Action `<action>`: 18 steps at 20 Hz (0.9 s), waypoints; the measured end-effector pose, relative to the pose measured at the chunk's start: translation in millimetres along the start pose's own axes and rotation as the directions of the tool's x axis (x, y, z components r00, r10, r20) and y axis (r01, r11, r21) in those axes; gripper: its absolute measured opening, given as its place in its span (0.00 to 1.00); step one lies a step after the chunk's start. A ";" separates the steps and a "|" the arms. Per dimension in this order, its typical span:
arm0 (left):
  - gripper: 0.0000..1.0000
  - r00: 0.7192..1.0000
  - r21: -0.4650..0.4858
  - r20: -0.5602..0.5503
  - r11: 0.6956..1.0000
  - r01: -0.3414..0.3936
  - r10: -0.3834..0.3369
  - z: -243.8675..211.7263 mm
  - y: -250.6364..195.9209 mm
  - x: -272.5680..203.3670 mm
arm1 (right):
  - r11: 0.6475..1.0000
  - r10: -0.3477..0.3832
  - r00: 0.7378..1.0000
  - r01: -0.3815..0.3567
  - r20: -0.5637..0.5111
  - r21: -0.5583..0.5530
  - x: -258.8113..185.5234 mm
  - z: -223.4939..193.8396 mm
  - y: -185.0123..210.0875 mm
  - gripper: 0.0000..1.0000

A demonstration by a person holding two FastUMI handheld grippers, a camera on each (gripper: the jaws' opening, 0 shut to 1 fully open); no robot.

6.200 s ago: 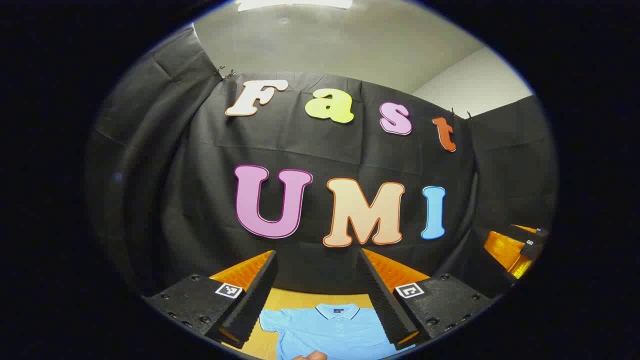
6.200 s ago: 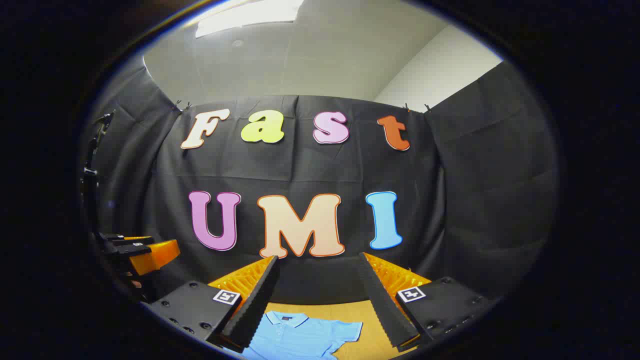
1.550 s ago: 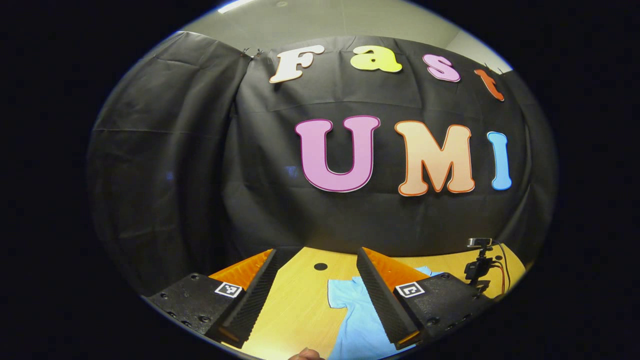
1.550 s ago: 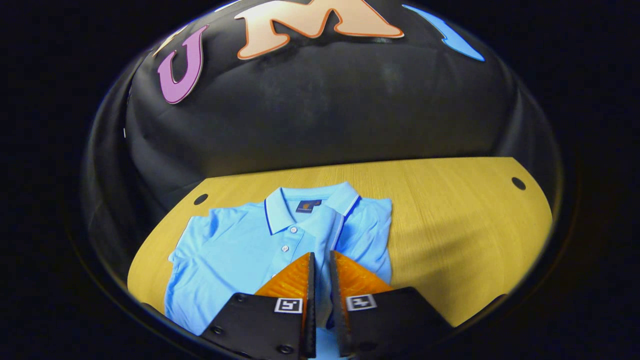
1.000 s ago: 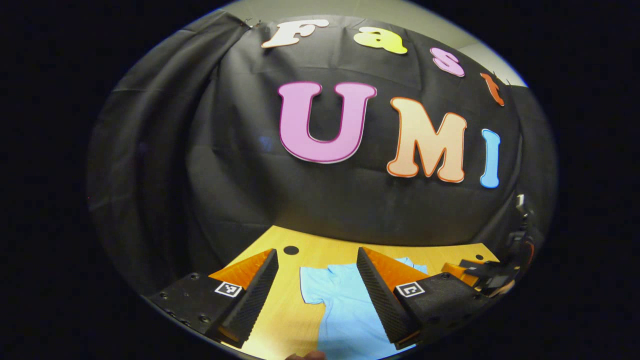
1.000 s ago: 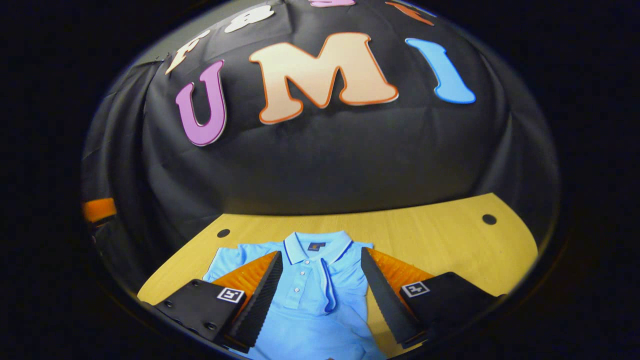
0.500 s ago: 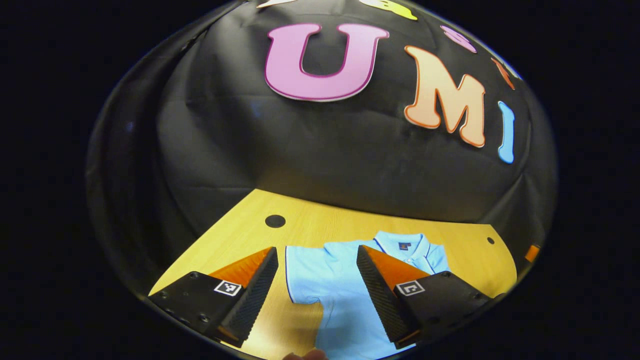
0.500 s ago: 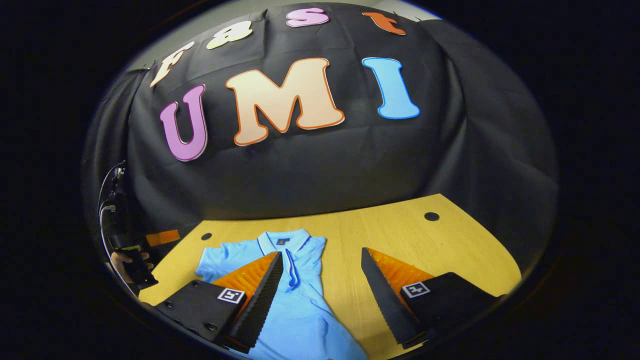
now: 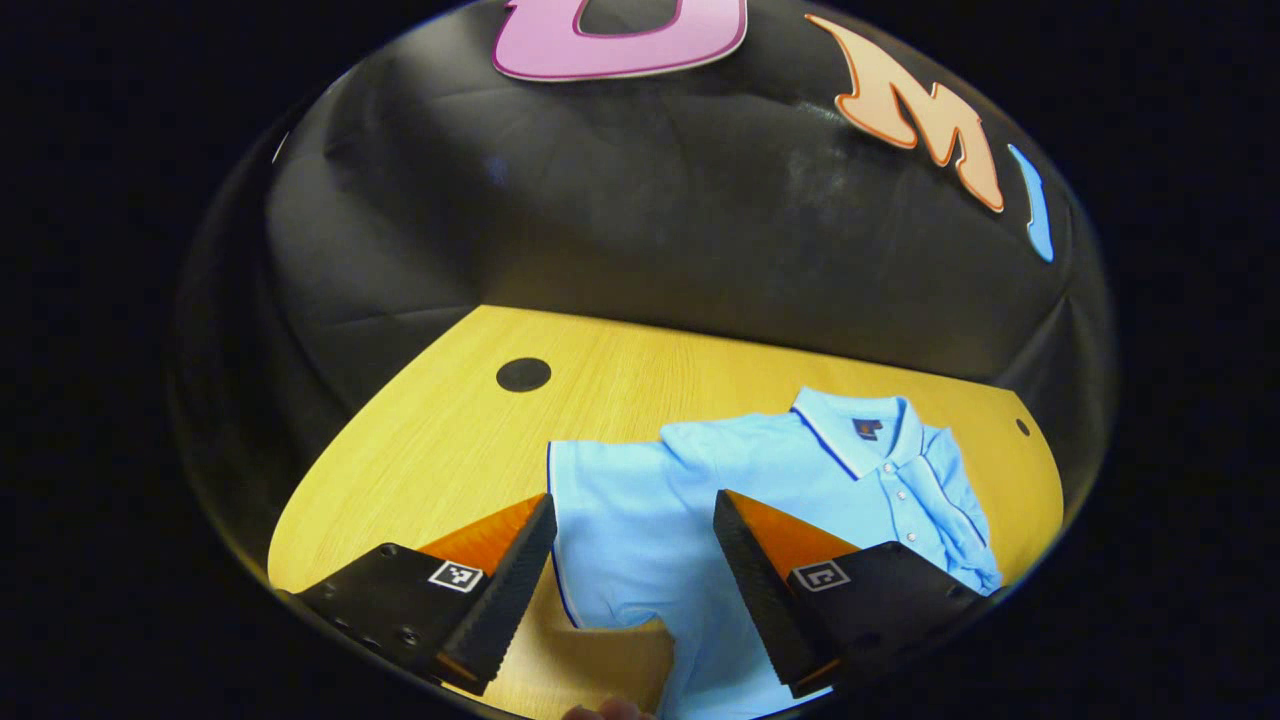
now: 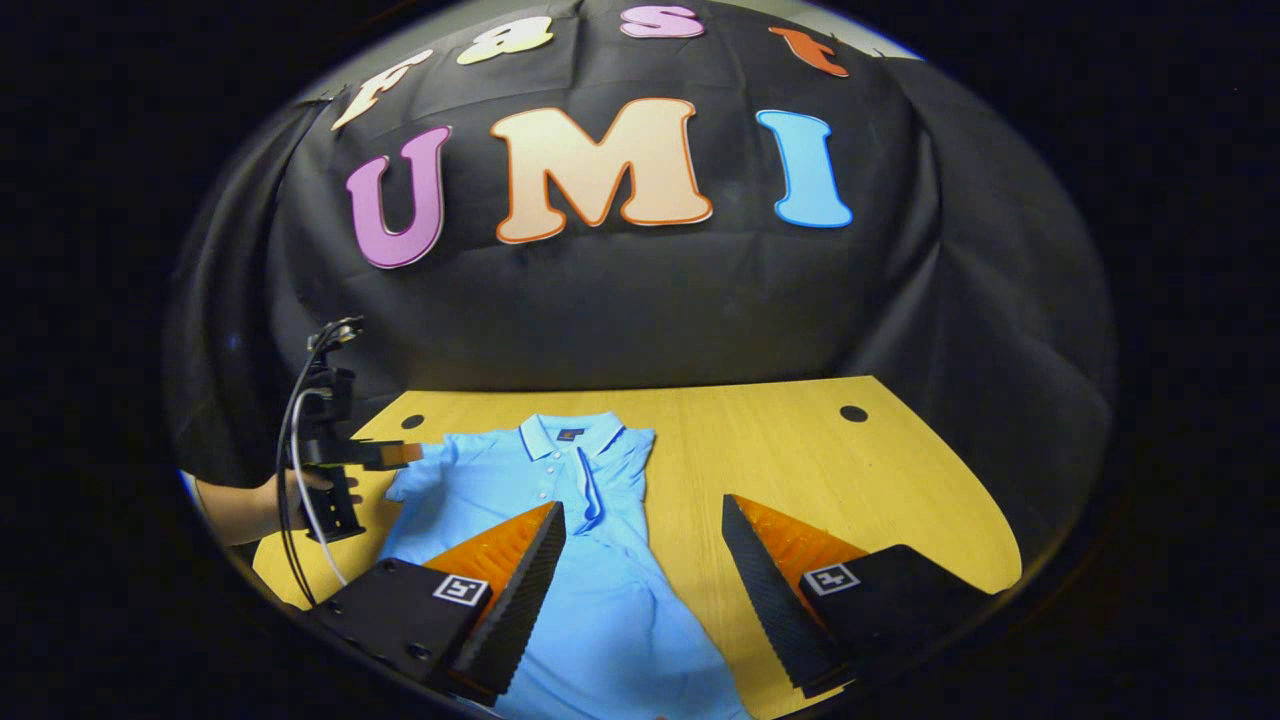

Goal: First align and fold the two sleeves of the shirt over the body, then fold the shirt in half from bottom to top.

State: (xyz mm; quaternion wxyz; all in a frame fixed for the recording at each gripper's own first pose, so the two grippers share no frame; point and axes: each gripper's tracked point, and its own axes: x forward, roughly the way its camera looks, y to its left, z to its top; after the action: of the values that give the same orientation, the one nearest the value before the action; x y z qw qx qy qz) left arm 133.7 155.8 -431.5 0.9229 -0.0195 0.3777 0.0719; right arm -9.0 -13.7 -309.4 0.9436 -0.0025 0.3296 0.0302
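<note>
So I'm hovering the left gripper (image 9: 632,545) over the left sleeve (image 9: 610,500) of the light blue polo shirt (image 10: 560,520), jaws spread wide with nothing between them. The right gripper (image 10: 640,560) is open too, hanging above the surface (image 10: 820,470) just off the shirt's right side, where that sleeve (image 10: 625,470) already looks folded onto the body. The shirt lies flat toward the surface's back-left, collar (image 10: 570,435) facing the back edge. It's thin, floppy knit, so I'd guess it'll drag and wrinkle easily. My plan is to pinch the left sleeve at its outer hem and lift it cleanly before laying it across
</note>
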 end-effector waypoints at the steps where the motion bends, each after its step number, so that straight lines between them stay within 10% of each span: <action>1: 0.95 1.000 0.000 -0.021 1.000 -0.016 0.016 -7.0 3.4 4.4 | 1.000 0.012 1.000 -0.012 0.002 0.002 -1.2 -0.4 6.0 0.98; 12: 0.91 0.992 0.020 -0.086 0.996 -0.086 0.088 -26.2 13.9 20.5 | 0.997 0.011 1.000 -0.009 -0.027 0.070 8.1 0.0 2.1 0.98; 15: 0.29 0.994 0.022 -0.096 0.999 -0.048 0.050 -28.9 -1.6 22.8 | 0.997 0.018 0.999 -0.015 -0.033 0.073 8.8 -2.3 1.4 0.93; 18: 0.01 0.991 0.003 -0.103 0.996 -0.085 0.085 -27.6 -3.5 19.9 | 0.997 0.028 0.999 -0.026 -0.038 0.070 8.8 -5.2 3.4 0.98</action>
State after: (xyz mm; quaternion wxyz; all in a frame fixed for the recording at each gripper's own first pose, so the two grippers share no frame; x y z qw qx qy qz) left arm 129.1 152.2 -465.2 0.8984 -0.0076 0.4250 0.1102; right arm -5.5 -9.9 -318.9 0.9361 0.0343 0.3485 0.0314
